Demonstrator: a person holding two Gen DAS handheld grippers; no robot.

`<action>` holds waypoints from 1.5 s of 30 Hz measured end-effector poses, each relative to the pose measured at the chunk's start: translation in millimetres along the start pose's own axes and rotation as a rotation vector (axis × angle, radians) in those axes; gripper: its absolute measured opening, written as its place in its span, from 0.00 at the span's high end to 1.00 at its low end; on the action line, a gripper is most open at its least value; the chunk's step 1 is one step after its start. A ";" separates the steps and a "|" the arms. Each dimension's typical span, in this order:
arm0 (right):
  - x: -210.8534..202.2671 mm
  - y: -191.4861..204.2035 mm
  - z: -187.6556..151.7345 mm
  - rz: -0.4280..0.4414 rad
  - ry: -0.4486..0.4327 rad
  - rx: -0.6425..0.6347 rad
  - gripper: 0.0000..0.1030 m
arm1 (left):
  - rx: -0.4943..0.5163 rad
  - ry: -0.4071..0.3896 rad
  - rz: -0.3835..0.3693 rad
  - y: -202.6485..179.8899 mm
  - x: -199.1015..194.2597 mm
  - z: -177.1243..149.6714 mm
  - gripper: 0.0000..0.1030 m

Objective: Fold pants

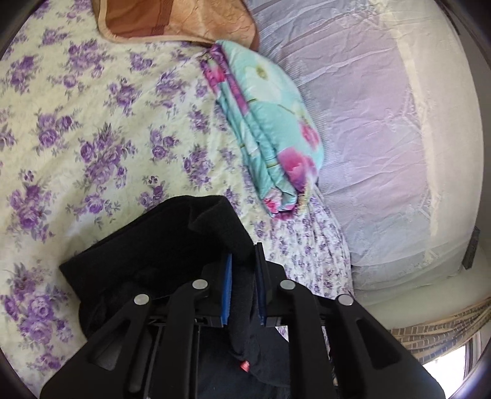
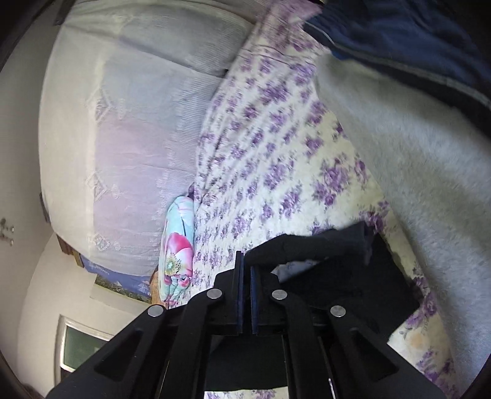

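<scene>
Purple-flowered bed sheet (image 1: 92, 129) fills the left wrist view, where the left gripper (image 1: 244, 273) has its jaws pinching a thick bunch of the black pants (image 1: 147, 245), soft and limp, near a folded quilt (image 1: 270, 138). From the right wrist, the right gripper (image 2: 246, 270) nips a thin pants (image 2: 322, 245) edge, jaws nearly pressed together; corner grips suit such floppy cloth.

Black pants (image 1: 159, 245) on a pale bedsheet (image 1: 92, 129) printed with purple roses; a turquoise folded quilt (image 1: 270, 129) with pink flowers; a tan-brown pillow (image 1: 172, 21); blue pads (image 1: 227, 291) on the black left tongs (image 1: 244, 291); grey fleece blanket (image 2: 414, 147)
</scene>
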State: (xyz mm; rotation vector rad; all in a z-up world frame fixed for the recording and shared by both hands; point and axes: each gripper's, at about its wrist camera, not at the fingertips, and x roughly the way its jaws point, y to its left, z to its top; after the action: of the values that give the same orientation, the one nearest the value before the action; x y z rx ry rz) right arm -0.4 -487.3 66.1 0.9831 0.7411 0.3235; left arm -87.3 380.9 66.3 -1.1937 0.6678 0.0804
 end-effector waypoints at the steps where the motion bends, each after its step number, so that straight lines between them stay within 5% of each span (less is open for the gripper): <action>1: -6.7 -1.3 -3.0 -0.009 -0.003 -0.009 0.97 | 0.005 0.006 0.002 2.2 -9.7 -2.7 0.88; 4: -23.3 -31.4 -19.4 -0.071 0.002 0.031 0.97 | -0.026 0.043 -0.008 22.9 -23.2 -9.1 0.88; 9: -16.2 -94.0 -56.3 -0.122 0.063 0.148 0.97 | -0.116 0.126 0.082 82.4 -11.5 -26.4 0.88; 13: -20.1 -85.8 -58.0 -0.114 0.060 0.129 0.97 | -0.162 0.124 0.050 107.1 -13.1 -34.8 0.88; 18: -27.3 -63.5 -50.9 -0.139 0.044 0.042 0.97 | -0.091 0.094 0.031 90.0 -26.8 -36.2 0.88; 23: -18.3 -92.6 -65.6 -0.194 0.097 0.101 0.96 | -0.125 0.137 0.101 116.7 -21.9 -42.5 0.82; 26: -26.9 -91.6 -70.5 -0.163 0.102 0.121 0.86 | -0.134 0.119 0.070 127.3 -35.1 -49.7 0.77; 29: -33.2 -86.3 -72.8 -0.163 0.114 0.119 0.64 | -0.069 0.027 0.173 118.9 -55.5 -57.7 0.58; 30: -36.5 -85.2 -74.4 -0.175 0.110 0.117 0.48 | -0.047 0.003 0.198 115.3 -61.8 -60.2 0.55; 31: -38.9 -84.4 -75.1 -0.193 0.100 0.115 0.44 | -0.020 -0.013 0.208 110.3 -67.6 -63.7 0.55; 37: -45.0 -54.4 -71.1 -0.126 0.028 0.054 0.43 | 0.253 0.020 0.109 39.1 -54.5 -99.5 0.55; 41: -8.5 -9.7 -72.5 -0.022 0.118 -0.079 0.43 | 0.469 0.166 0.007 -16.0 -1.4 -140.8 0.52; 45: 32.0 -19.7 -73.9 -0.055 0.205 -0.084 0.44 | 0.558 0.291 0.100 -20.6 63.3 -167.1 0.49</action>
State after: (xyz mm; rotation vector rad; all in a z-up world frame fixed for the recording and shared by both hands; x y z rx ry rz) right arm -30.3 -433.0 11.1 0.8569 0.9316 0.4079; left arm -101.0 208.5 16.8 -0.6372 0.9315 -0.1906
